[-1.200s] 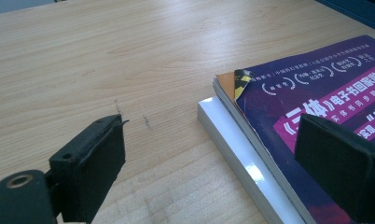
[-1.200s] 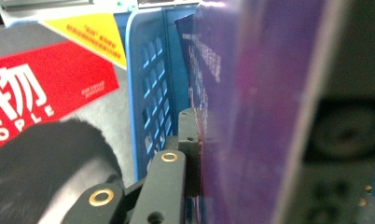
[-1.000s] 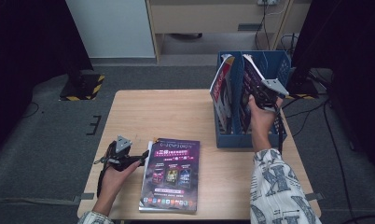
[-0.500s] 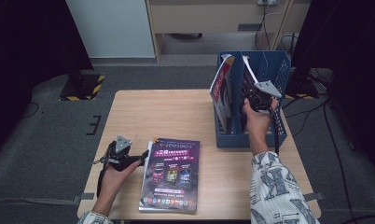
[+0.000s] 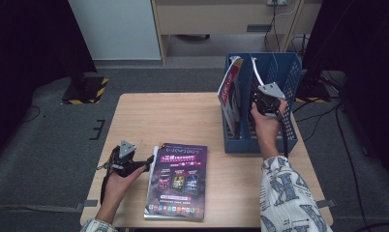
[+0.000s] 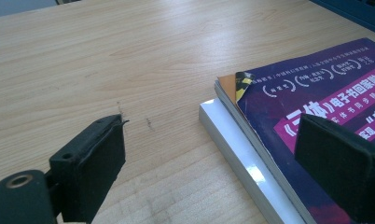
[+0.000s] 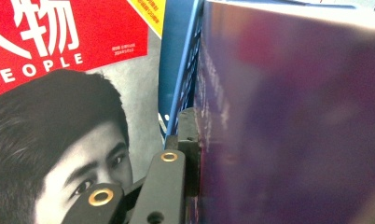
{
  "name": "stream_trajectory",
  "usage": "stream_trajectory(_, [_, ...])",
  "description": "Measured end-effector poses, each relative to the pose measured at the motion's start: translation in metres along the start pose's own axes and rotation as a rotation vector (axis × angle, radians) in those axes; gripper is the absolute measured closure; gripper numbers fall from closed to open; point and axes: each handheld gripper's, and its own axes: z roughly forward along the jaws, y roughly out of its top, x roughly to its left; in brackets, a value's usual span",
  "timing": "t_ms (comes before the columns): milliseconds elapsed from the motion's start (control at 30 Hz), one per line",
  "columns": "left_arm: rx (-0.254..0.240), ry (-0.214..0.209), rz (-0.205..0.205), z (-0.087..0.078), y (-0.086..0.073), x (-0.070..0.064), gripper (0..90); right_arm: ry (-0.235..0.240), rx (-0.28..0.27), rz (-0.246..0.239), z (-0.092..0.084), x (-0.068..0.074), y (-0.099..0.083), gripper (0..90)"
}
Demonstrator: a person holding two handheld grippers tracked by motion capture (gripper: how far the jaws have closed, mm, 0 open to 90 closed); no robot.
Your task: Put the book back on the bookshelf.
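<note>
While the left tongs point(image 5: 149, 163) rested on the worktop point(image 5: 183, 116) with their jaws spread and nothing between them, they sat just beside the purple book point(image 5: 177, 181), which lay flat atop a small stack near the front edge. Farther back, the right tongs point(image 5: 256, 104) were pinching a purple magazine point(image 7: 293, 116), held upright inside the blue file rack point(image 5: 260, 144). A red-covered magazine point(image 5: 230, 94) leaned in the rack's neighbouring compartment.
</note>
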Motion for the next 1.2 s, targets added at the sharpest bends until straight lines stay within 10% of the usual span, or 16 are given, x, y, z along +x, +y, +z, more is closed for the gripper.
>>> stream_trajectory(433, [0.003,0.002,0.004,-0.001,0.000,0.000,8.5,0.033,-0.006,0.007,-0.004,0.006,0.001,77.5])
stream_trajectory(1200, [0.005,0.000,0.008,0.000,0.000,-0.001,8.5,0.082,0.000,0.084,-0.010,0.005,-0.001,31.5])
